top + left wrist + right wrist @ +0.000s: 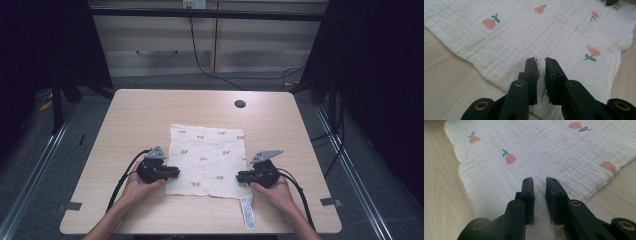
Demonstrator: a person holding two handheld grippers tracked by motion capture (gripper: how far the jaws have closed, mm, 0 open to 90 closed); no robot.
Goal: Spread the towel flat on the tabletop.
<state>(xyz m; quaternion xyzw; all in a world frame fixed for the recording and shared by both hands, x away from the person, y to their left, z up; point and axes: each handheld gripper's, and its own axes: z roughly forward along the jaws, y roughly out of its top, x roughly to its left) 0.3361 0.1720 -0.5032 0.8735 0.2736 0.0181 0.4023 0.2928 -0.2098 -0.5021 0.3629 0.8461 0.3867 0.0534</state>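
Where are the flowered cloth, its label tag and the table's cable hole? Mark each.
flowered cloth [207,150], high view, middle of the fabric.
label tag [246,214], high view, middle of the white strip.
cable hole [240,104], high view, its dark centre.

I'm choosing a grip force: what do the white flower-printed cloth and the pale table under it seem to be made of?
White flower-printed cloth: probably soft crinkled cotton gauze, matte; a fine puckered grid shows in both gripper views. Pale table: wood or wood-look laminate, smooth with a slight sheen; faint straight grain lines show, so which one stays open.

A recording lab: a desk between dark curtains, with trailing cables.
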